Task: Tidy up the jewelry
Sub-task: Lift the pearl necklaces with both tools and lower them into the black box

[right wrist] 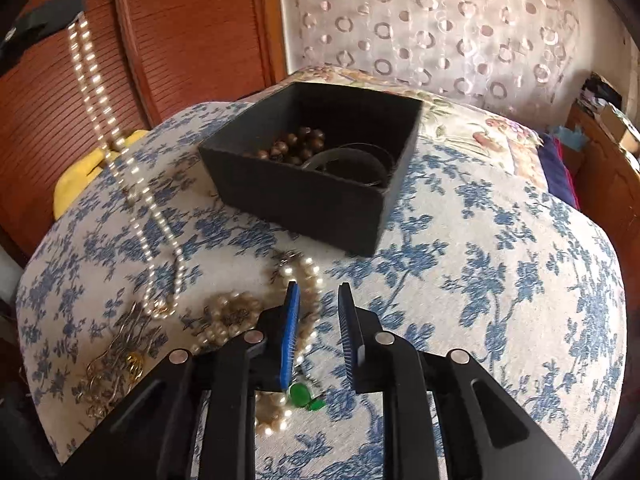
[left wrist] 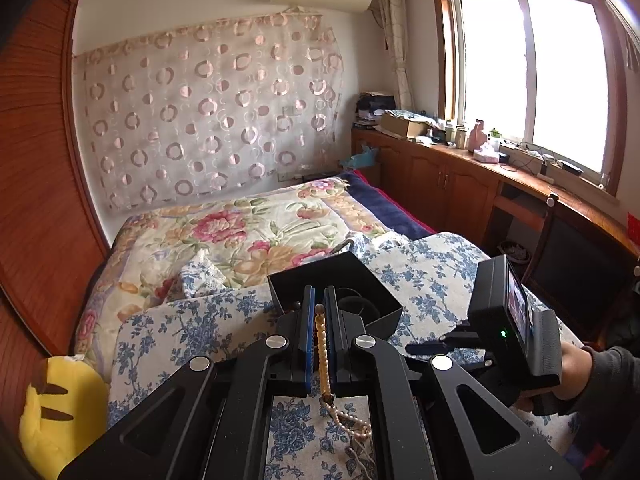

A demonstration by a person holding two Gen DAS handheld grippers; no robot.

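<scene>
Left wrist view showed my left tongs [left wrist: 319, 320] clenched on a pearl strand [left wrist: 322, 354], low in the frame's centre, just before the black box [left wrist: 384, 312] on the bed [left wrist: 432, 280]. Right wrist view had my right tongs [right wrist: 318, 320] released, lower centre, above a pearl heap [right wrist: 224, 320] and a green pendant [right wrist: 299, 394]. Brown beads [right wrist: 298, 146] already lay in the box; I judged the job partly done, with pearls and gold chains [right wrist: 112, 372] at lower left remaining.
</scene>
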